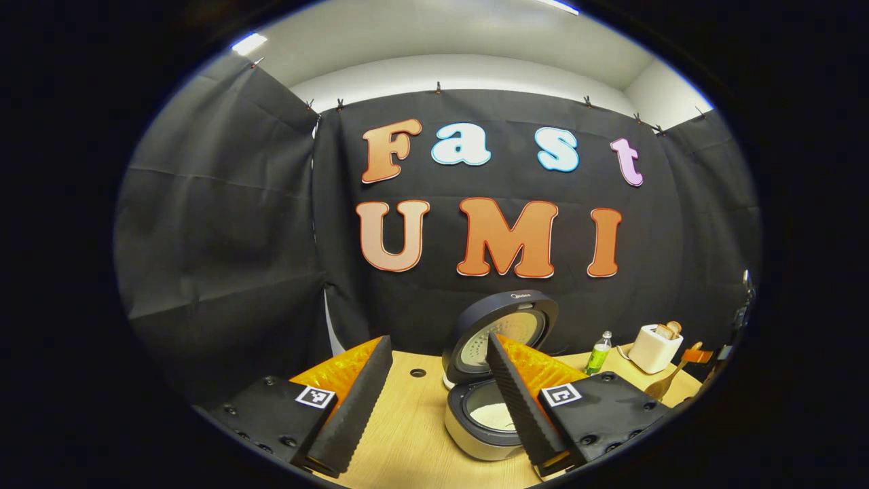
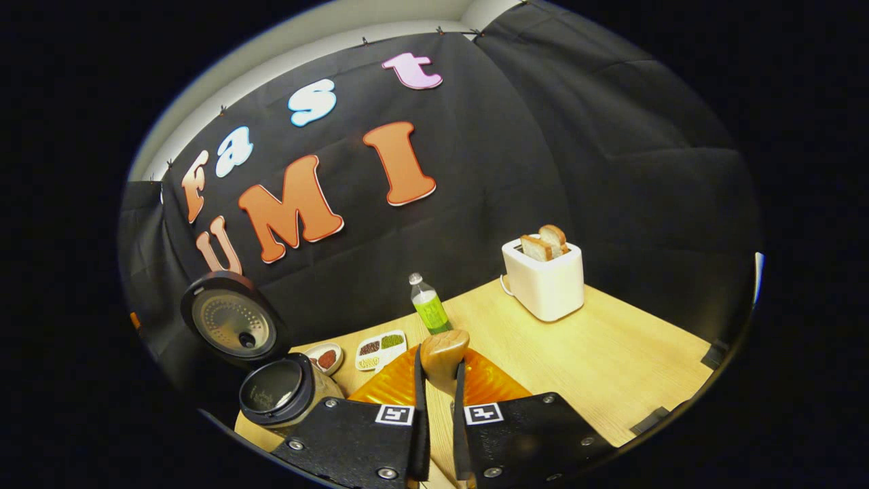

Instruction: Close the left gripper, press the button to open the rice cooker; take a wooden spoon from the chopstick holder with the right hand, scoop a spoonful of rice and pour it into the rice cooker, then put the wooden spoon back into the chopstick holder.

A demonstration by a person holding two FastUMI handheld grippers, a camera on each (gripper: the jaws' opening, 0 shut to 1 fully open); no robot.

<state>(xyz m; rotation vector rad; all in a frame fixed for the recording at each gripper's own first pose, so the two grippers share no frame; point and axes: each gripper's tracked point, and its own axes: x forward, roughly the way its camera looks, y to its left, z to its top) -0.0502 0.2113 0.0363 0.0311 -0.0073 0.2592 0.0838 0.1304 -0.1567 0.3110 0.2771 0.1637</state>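
The rice cooker [image 1: 475,435] stands open on the wooden table, its lid [image 1: 506,333] tipped up and white rice [image 1: 490,414] in the pot. My left gripper [image 1: 438,339] is open in front of it, its right finger crossing the pot, nothing between the fingers. My right gripper [image 2: 440,370] is shut on the wooden spoon [image 2: 445,353], whose bowl sticks up past the fingertips; I cannot tell what the bowl holds. In the right gripper view the open cooker [image 2: 275,392] sits low to the left. The left gripper view shows the spoon [image 1: 669,382] at the far right.
A white toaster [image 2: 543,278] with bread slices stands at the back right of the table [image 2: 611,353]. A green bottle [image 2: 428,305] stands near the middle back. A divided tray of grains [image 2: 380,350] and a small dish [image 2: 326,358] lie between bottle and cooker.
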